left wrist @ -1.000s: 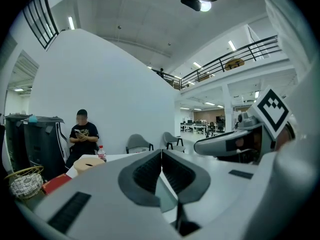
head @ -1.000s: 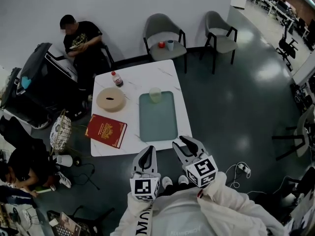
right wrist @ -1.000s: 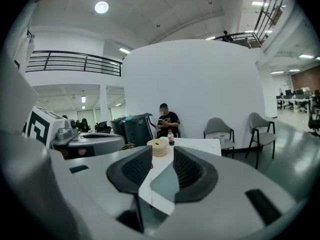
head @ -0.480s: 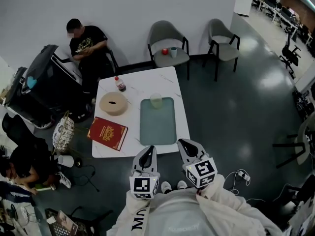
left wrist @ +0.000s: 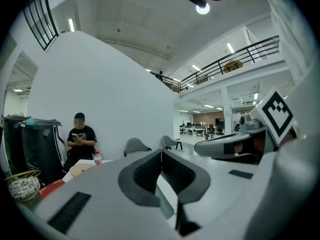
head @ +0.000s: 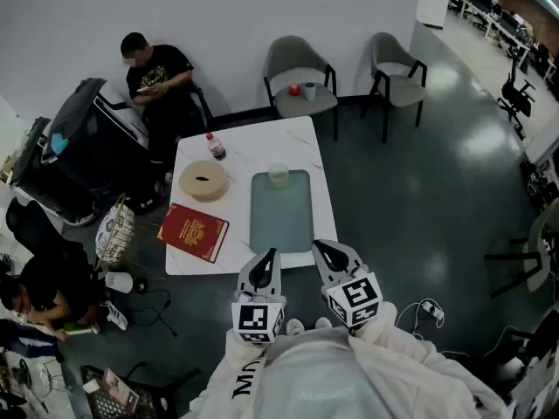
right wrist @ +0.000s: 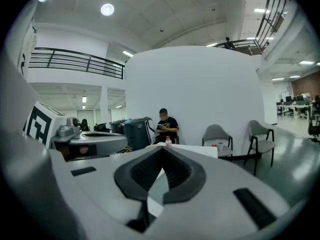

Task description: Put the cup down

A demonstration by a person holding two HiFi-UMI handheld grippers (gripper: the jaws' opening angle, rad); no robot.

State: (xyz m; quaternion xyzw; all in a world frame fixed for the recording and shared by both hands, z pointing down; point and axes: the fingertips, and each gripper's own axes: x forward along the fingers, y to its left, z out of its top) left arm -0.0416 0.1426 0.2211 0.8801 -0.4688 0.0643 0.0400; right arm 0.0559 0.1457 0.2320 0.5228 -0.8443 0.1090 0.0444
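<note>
Pale green and see-through, the cup stands upright at the upper end of the grey-green tray, on the white table in the middle of the head view. Nothing holds it, so the setting-down looks already done. The left gripper and the right gripper sit low in the frame at the table's near edge, each with its jaws pressed together on nothing, as each gripper's own view shows. The cup lies straight up the frame from them, well apart, with the tray's whole length between. That long axis runs up the frame too, so any reach would travel along the tray rather than across it. Neither gripper is clearly nearer, though the left one lines up more squarely under the cup. To the tray's left lie a red book, a tan round roll and a small bottle — near the tray but apart from it. To its right only a narrow strip of tabletop remains before the edge, and beyond that is open dark floor. Drawing both grippers back down the frame looks unobstructed.
</note>
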